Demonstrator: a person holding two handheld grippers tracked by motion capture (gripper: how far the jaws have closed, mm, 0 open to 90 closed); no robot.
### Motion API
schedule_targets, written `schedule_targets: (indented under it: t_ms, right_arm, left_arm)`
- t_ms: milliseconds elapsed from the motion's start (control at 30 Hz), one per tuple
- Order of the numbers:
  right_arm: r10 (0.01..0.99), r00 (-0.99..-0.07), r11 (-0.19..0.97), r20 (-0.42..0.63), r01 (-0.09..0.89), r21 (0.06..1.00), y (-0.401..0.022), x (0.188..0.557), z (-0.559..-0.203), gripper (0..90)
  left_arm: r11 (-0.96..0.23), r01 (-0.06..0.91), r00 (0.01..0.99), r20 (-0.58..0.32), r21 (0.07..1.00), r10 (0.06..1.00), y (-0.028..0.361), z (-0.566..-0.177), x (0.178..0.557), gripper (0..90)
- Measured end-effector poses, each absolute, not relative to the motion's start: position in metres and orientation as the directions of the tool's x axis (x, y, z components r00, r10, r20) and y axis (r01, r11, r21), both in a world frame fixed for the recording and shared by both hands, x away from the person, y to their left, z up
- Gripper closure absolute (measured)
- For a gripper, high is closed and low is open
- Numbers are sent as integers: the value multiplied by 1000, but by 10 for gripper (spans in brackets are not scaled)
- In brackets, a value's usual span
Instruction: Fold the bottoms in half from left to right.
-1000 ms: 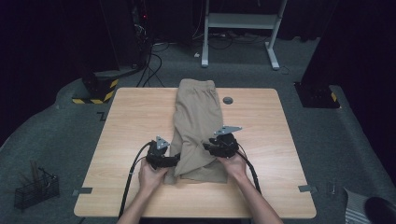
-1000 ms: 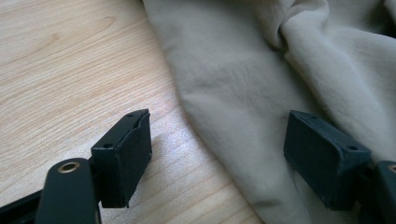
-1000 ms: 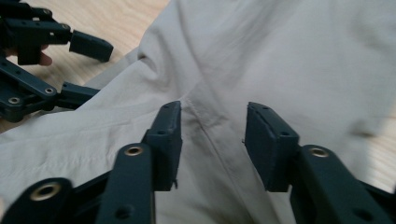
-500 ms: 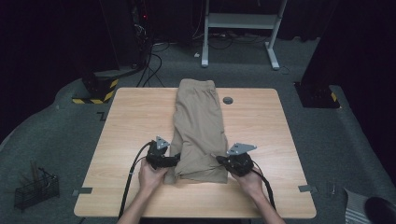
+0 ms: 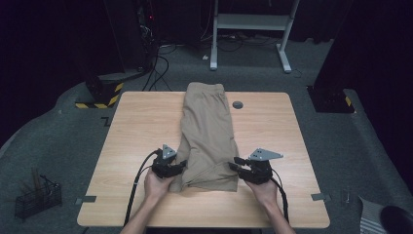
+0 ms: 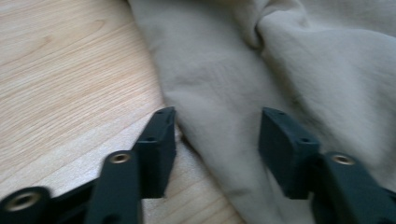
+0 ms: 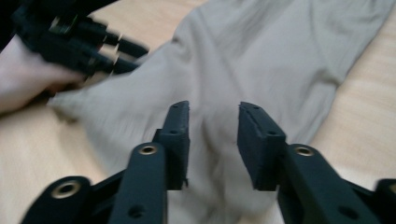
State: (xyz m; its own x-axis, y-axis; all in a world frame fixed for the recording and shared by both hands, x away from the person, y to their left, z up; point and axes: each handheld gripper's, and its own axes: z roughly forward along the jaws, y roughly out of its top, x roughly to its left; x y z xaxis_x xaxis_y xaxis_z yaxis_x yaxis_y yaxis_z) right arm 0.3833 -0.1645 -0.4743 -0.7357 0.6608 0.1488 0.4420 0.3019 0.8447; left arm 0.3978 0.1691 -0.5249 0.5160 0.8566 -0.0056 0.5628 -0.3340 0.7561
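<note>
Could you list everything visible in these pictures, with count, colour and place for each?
shorts: one pair, tan, folded lengthwise along the middle of the table, near end between the grippers
table: one, light wood, centre of the high view
round cap: one, dark grey, set in the tabletop at the far edge, right of the shorts
wire basket: one, black, on the floor at the near left
white frame: one, white, on the floor behind the table
left gripper: one, black, at the shorts' near left edge, jaws open astride the fabric edge and just been closing
right gripper: one, black, at the shorts' near right edge, jaws open and just been opening, nothing clamped
</note>
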Motion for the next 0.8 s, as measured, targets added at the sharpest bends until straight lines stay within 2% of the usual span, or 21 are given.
schedule_targets:
  t_ms: [33, 100, 133, 167, 200, 233, 267, 400, 533, 600, 700, 733, 767, 800]
  right_arm:
    - [661, -736, 302, 149, 442, 845, -164, 383, -474, 628]
    - [662, -735, 305, 148, 444, 842, -158, 390, -473, 641]
    - [665, -734, 318, 142, 449, 835, -154, 393, -474, 669]
    - [664, -739, 352, 117, 447, 822, -147, 396, -479, 771]
    - [664, -739, 352, 117, 447, 822, -147, 396, -479, 771]
    - [660, -746, 379, 89, 434, 817, -144, 396, -483, 820]
    - [646, -759, 409, 83, 436, 802, -142, 395, -490, 870]
    - [619, -783, 454, 60, 419, 786, -147, 378, -496, 881]
    - [605, -795, 487, 42, 411, 771, -158, 364, -499, 881]
    - [595, -802, 496, 55, 420, 760, -171, 357, -501, 874]
    - [594, -798, 462, 99, 439, 771, -179, 357, -500, 770]
    - [594, -798, 462, 99, 439, 771, -179, 357, -500, 770]
    - [591, -799, 442, 113, 438, 783, -181, 358, -498, 738]
    - [596, -793, 399, 128, 431, 809, -181, 362, -492, 676]
  left_arm:
    - [-342, 561, 524, -3, 754, 852, 169, -524, 398, 518]
    - [-351, 559, 536, -4, 751, 844, 169, -523, 398, 641]
    - [-357, 557, 541, -2, 750, 841, 169, -523, 398, 641]
    - [-361, 556, 550, -6, 749, 835, 170, -523, 397, 726]
    - [-361, 556, 550, -6, 749, 835, 170, -523, 397, 761]
    - [-365, 556, 554, -5, 747, 833, 171, -522, 397, 761]
    - [-369, 555, 554, -1, 745, 832, 172, -522, 396, 823]
    - [-361, 555, 542, 4, 750, 840, 179, -521, 390, 853]
    - [-340, 573, 532, -22, 746, 847, 188, -519, 384, 848]
    - [-337, 576, 529, -26, 745, 848, 193, -517, 379, 815]
    - [-322, 580, 516, -31, 748, 856, 197, -515, 375, 678]
    - [-314, 577, 516, -38, 754, 856, 197, -513, 374, 678]
    - [-299, 568, 518, -51, 767, 854, 196, -510, 375, 632]
    - [-292, 560, 519, -54, 775, 853, 195, -508, 375, 536]
